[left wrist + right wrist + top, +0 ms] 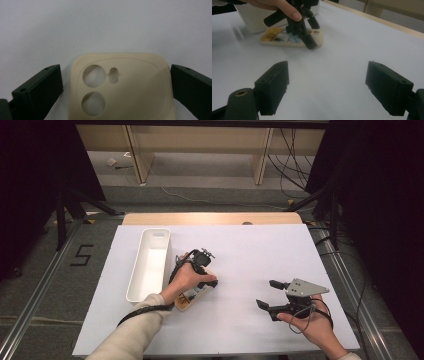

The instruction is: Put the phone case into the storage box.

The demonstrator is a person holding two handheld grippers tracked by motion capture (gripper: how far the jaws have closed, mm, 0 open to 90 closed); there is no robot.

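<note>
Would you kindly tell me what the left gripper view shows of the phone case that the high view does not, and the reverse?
Only the left gripper view gives the cream phone case close up: its two round camera holes and a small slot, with the left claw open, one jaw on each side, none touching.

Only the high view gives the white bin, the right claw open over bare table, and the floor beyond.

Both share the case and the white table.

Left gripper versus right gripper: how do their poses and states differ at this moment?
The left gripper is lowered over the cream phone case, jaws open on either side of it; the right gripper has nothing between its jaws, only bare white table. The left sits beside the white bin; the right sits farther away. Both are open.
</note>
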